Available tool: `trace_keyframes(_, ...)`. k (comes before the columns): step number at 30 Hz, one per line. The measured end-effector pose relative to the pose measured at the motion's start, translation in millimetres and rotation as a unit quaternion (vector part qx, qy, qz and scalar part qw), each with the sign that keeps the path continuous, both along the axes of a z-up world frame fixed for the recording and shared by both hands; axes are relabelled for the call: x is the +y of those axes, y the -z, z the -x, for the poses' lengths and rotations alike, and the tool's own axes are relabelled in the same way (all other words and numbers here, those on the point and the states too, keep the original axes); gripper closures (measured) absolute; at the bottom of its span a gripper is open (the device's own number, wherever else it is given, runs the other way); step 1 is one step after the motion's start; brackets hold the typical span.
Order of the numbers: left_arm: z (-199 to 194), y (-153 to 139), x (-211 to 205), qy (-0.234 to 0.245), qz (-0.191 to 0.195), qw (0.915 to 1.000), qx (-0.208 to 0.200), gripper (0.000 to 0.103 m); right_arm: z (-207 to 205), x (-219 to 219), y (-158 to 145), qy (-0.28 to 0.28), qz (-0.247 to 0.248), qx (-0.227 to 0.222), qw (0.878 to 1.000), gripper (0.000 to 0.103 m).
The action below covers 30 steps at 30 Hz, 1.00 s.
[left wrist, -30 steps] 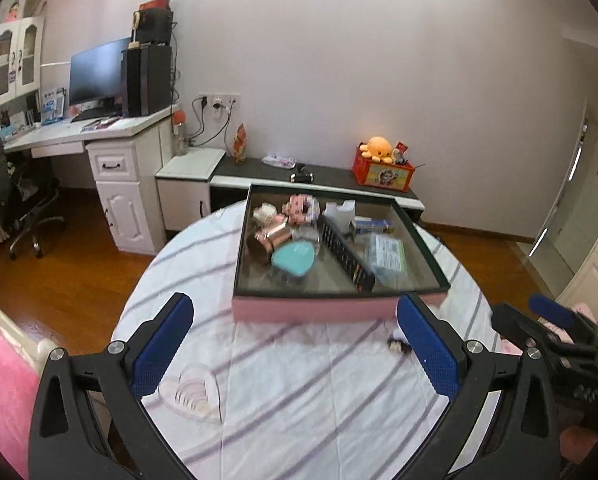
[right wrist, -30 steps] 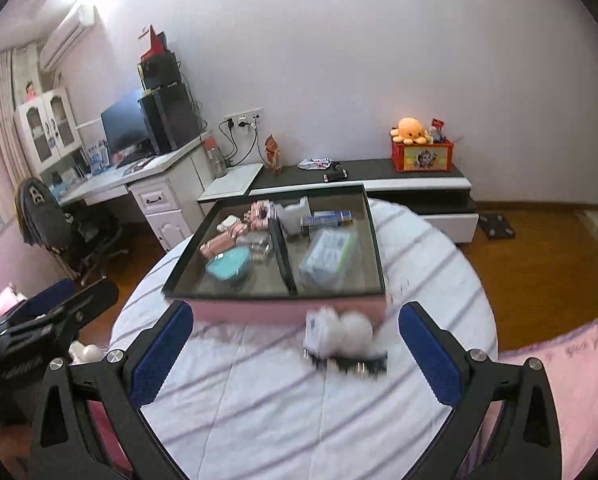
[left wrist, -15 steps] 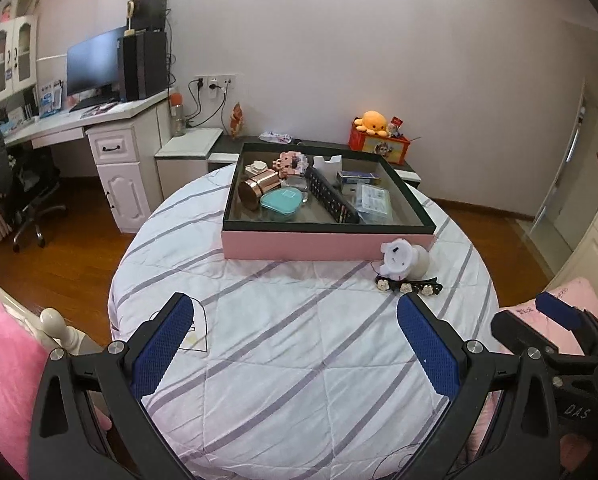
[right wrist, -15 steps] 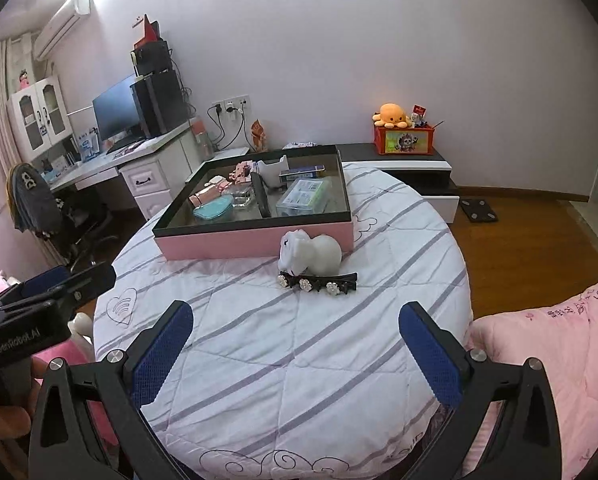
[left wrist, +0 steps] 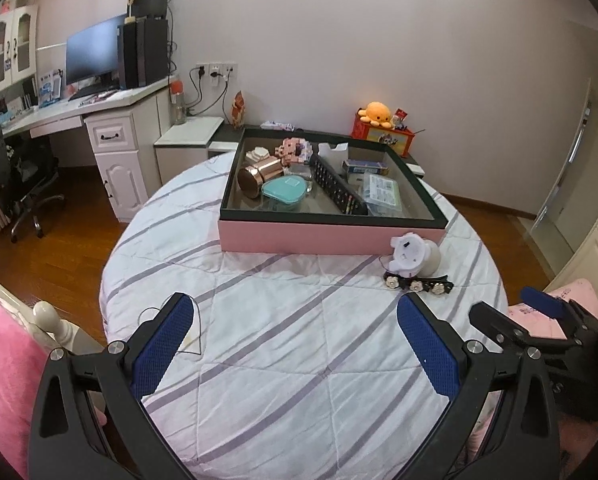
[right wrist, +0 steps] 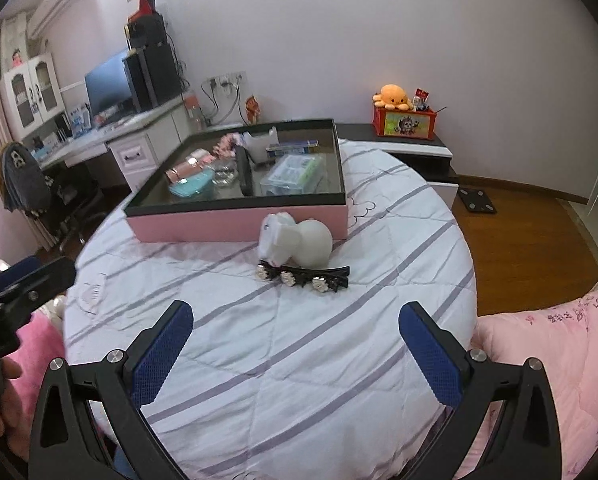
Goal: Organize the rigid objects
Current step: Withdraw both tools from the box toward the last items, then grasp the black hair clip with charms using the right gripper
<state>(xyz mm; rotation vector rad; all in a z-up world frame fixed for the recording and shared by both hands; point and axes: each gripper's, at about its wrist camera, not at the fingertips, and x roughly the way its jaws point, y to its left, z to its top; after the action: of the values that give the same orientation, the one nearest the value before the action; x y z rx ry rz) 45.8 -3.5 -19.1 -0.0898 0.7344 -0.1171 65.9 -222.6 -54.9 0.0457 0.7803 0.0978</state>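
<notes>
Hair clip [right wrist: 303,277] lies crosswise ahead of the right gripper [right wrist: 295,354], the nearer one; left gripper [left wrist: 299,344] too gapes wide, both empty

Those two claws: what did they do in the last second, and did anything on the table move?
Both claws, left and right, pulled back from the pink tray, open and empty. The white toy and flowered hair clip stayed put beside the tray.

Home bedroom/study: round quilt-covered desk [left wrist: 299,360], computer monitor [left wrist: 93,54], office chair [left wrist: 23,184], plush octopus [right wrist: 393,96], pink bedding [right wrist: 559,360], wood floor [right wrist: 519,232], wall air conditioner [right wrist: 55,0].
</notes>
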Motion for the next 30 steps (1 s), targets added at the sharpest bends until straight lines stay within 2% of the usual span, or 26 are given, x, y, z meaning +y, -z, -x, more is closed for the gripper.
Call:
trace_keyframes(7, -27.9, 21.1, -4.6, 0.003, -0.004, 0.9997, 0.025, 0.0, -57.0, -4.1, 41.0, -0.005, 0.041, 0.048, 0.998, 0.0)
trace_keyframes(13, -47.1, 40.1, -8.4, 0.004, -0.002, 0.9988, 0.05, 0.0, -85.6, -0.1, 65.6, -0.052, 0.074, 0.075, 0.993, 0.0)
trace_keyframes(19, -59.1, 52.9, -13.0, 0.008, -0.001, 0.9978, 0.065, 0.0, -94.0, -2.2, 73.3, -0.059, 0.061, 0.079, 0.993, 0.002)
trace_keyframes(20, -60.4, 54.0, -14.1, 0.009, -0.001, 0.9977, 0.067, 0.0, -93.3, -1.2, 73.1, -0.06, 0.059, 0.078, 0.993, 0.004)
trace_keyframes(23, -61.7, 56.1, -16.6, 0.013, -0.004, 0.9976, 0.068, 0.0, -89.8, 5.4, 70.5, -0.067, 0.059, 0.073, 0.993, 0.019)
trace_keyframes(25, -61.4, 56.7, -17.4, 0.014, -0.003, 0.9975, 0.069, 0.0, -86.0, 10.0, 67.6, -0.073, 0.064, 0.07, 0.993, 0.037)
trace_keyframes(27, -61.5, 56.9, -17.7, 0.014, -0.004, 0.9975, 0.069, 0.0, -84.2, 12.1, 66.9, -0.074, 0.065, 0.073, 0.992, 0.041)
trace_keyframes(30, -60.9, 56.5, -17.2, 0.013, -0.003, 0.9976, 0.068, 0.0, -78.5, 15.4, 63.4, -0.086, 0.062, 0.073, 0.992, 0.054)
